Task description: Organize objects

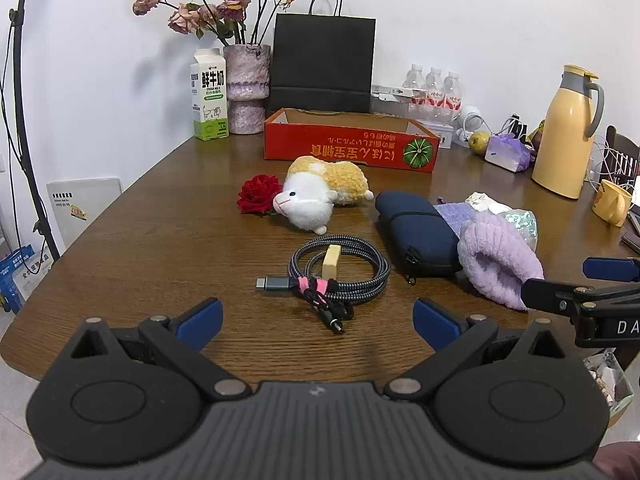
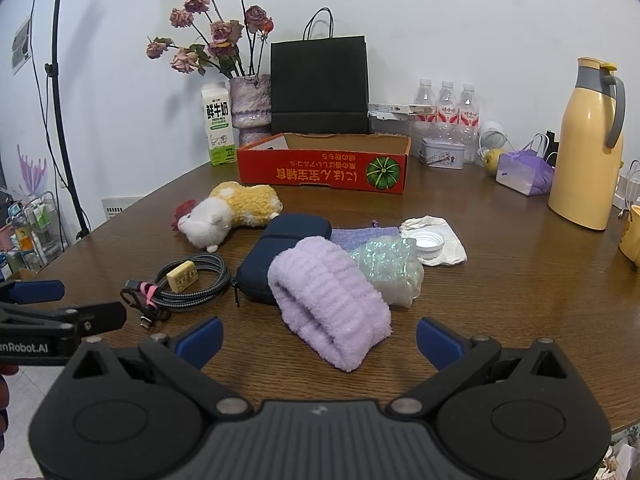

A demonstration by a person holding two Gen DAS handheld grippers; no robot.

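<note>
Both pairs of jaws stand wide and hold nothing, the left gripper [image 1: 318, 320] tilted down over the coiled cable [image 1: 340, 270] and the right gripper [image 2: 319, 338] tilted down over the lilac fleece roll [image 2: 328, 300], which lies between its blue pads. Beyond them on the wooden surface [image 1: 160, 248] lie a navy zip pouch [image 1: 416, 232], touching the roll, a plush sheep [image 1: 320, 192] and a red rose [image 1: 258, 194]. Farther back an open red box [image 1: 348, 142] stands before a black paper bag [image 1: 322, 64].
</note>
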